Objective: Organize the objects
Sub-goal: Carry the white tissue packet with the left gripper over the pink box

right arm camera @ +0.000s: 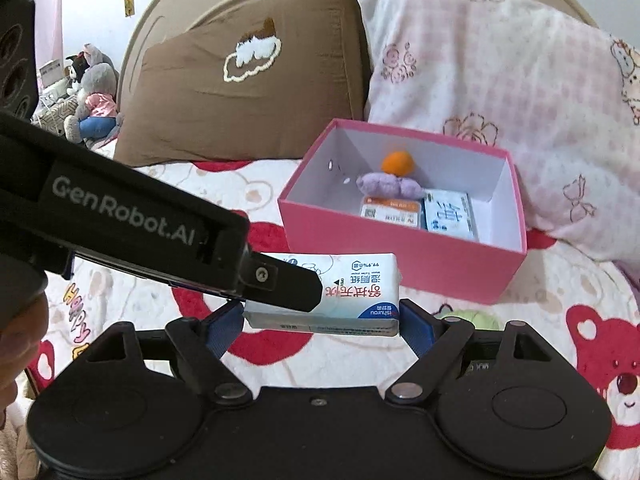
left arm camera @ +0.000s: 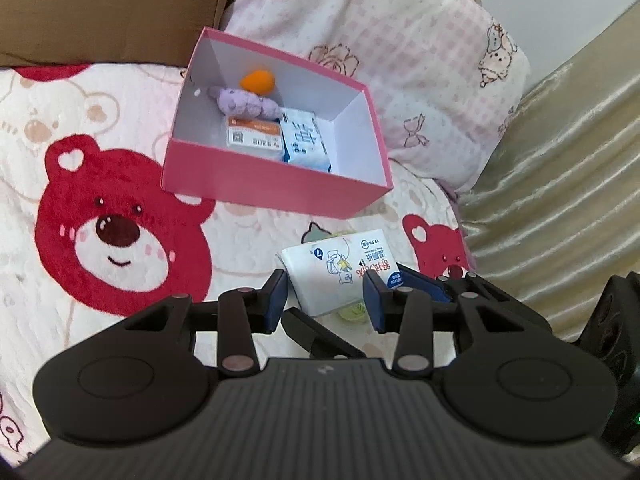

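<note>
Your right gripper (right arm camera: 322,314) has its jaws clamped on the wipes pack (right arm camera: 352,292), held above the bed (right arm camera: 240,188) near the pink box (right arm camera: 400,264). Your left gripper's (left arm camera: 326,294) jaws stand apart around it.

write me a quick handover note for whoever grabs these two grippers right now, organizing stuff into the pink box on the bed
Right gripper: shut on the wet wipes pack, held just above the bedspread, in front of the pink box.
Left gripper: open, empty, its fingers either side of the same pack from the other direction.
In the box already: orange pompom, purple plush, orange-label packet, blue tissue pack.
Left to do: carry the wipes pack into the box. A small green item lies on the bedspread under the pack, likely next.
</note>
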`<state>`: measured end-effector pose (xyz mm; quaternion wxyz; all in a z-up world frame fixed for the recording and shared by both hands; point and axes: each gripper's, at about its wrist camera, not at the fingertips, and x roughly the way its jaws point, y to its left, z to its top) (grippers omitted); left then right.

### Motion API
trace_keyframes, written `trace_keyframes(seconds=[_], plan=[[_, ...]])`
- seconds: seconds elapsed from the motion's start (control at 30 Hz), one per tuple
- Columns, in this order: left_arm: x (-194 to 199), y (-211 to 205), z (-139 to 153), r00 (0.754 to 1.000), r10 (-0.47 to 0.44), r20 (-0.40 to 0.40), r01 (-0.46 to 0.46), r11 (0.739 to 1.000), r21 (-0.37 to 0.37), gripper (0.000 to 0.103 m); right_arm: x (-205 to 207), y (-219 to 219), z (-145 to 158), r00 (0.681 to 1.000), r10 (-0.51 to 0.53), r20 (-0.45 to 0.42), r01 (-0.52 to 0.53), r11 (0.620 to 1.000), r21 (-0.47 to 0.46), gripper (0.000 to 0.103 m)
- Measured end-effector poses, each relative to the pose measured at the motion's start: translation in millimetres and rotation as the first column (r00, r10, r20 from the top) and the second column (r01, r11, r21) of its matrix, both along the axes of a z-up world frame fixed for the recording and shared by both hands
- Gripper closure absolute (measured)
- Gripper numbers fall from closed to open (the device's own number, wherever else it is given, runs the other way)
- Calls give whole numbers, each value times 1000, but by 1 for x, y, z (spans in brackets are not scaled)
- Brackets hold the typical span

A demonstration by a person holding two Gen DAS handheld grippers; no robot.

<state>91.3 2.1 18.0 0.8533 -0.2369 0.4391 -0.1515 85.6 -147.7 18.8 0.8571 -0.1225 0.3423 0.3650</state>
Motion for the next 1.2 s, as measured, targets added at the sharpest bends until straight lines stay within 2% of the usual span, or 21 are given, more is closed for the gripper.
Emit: trace_keyframes(seconds=[0.43, 0.6, 0.8, 0.93, 1.2], plan=[[10, 9, 19, 998, 53, 23, -54, 998, 13, 64, 12, 13, 25, 998, 53, 14, -53, 999, 8, 16], [19, 15, 26, 997, 70, 27, -70, 998, -9, 64, 19, 20, 38, 995, 89, 37, -89, 996, 2, 14], [31, 17, 32, 998, 64, 29, -65, 998, 8, 60, 28, 26, 41, 994, 100, 35, -100, 995, 6, 14], [42, 19, 32, 997, 75, 18, -75, 997, 16, 60, 37, 35, 40, 990, 134, 30, -134, 991, -24, 14], [71, 14, 38, 998, 57, 28, -58, 998, 26, 60, 60, 36, 45, 993, 115, 19, -115, 993, 6, 14]])
